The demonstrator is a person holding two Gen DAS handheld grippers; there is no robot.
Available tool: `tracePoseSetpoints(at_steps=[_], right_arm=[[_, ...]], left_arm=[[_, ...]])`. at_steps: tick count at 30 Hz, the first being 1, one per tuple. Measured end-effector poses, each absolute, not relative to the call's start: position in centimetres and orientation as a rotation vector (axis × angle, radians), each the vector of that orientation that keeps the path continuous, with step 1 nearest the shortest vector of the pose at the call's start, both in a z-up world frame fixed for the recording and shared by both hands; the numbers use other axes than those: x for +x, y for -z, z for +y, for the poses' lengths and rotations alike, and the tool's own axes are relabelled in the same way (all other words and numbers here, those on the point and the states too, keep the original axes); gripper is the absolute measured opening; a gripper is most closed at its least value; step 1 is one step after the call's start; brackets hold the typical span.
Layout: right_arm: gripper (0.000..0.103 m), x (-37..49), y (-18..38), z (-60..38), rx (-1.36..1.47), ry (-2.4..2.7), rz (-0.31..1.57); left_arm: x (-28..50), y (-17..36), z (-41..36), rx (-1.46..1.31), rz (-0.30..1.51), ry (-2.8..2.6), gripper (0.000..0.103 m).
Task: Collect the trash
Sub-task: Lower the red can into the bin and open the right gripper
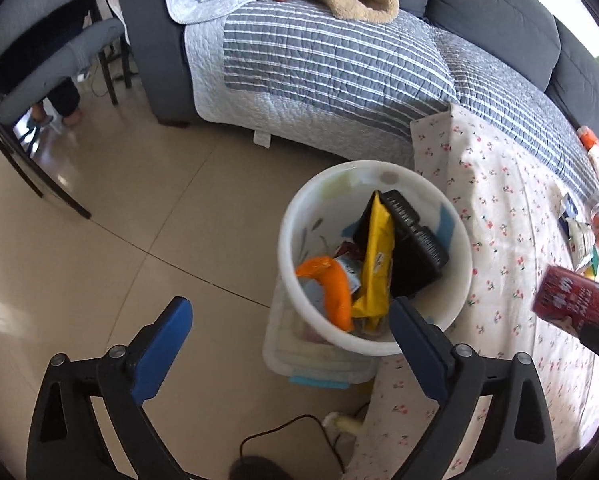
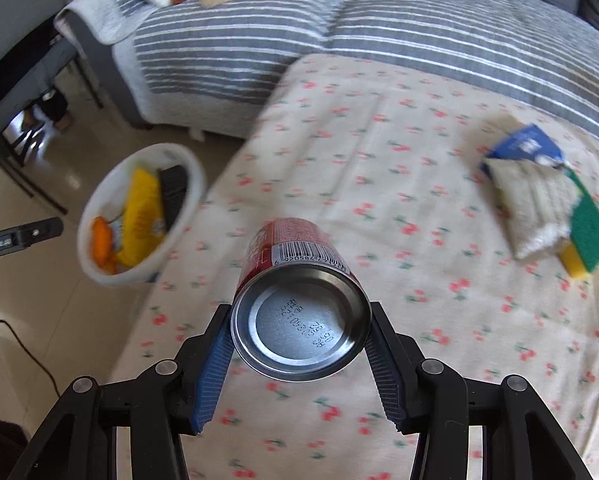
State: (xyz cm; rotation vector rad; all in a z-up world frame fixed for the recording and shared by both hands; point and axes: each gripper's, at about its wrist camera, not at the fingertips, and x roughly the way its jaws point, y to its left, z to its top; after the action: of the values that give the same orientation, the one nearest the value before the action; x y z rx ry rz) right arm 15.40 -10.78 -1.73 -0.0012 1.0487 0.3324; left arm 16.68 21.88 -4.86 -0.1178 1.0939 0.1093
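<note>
The right tongs (image 2: 301, 334) are clamped on a red can (image 2: 299, 300), held sideways above the flowered bench (image 2: 419, 200) at centre frame. The left tongs (image 1: 291, 344) hang spread apart and empty over the white bin (image 1: 373, 258), lower centre. The smooth can could slip from the pads, or bounce off the bin's already heaped wrappers.
</note>
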Motion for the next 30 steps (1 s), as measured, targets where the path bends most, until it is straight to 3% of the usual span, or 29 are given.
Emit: tracePoseSetpoints(at_steps=[12, 24, 28, 30], right_arm=[[0.056, 19.1, 3.5, 0.9, -0.038, -0.453, 1.086], [0.057, 21.9, 5.4, 5.2, -0.006, -0.456, 1.128], [0.075, 21.8, 5.1, 4.2, 0.048, -0.445, 1.131], [0.077, 21.6, 4.6, 3.4, 0.044, -0.438, 1.122]], left_arm=[[16.1, 6.1, 25.4, -0.095, 1.121, -0.151, 0.101], [16.1, 5.8, 25.4, -0.114, 1.112, -0.132, 0.101], [16.1, 5.9, 24.8, -0.093, 1.114, -0.127, 0.101], [16.1, 5.9, 24.6, -0.091, 1.115, -0.122, 0.101]])
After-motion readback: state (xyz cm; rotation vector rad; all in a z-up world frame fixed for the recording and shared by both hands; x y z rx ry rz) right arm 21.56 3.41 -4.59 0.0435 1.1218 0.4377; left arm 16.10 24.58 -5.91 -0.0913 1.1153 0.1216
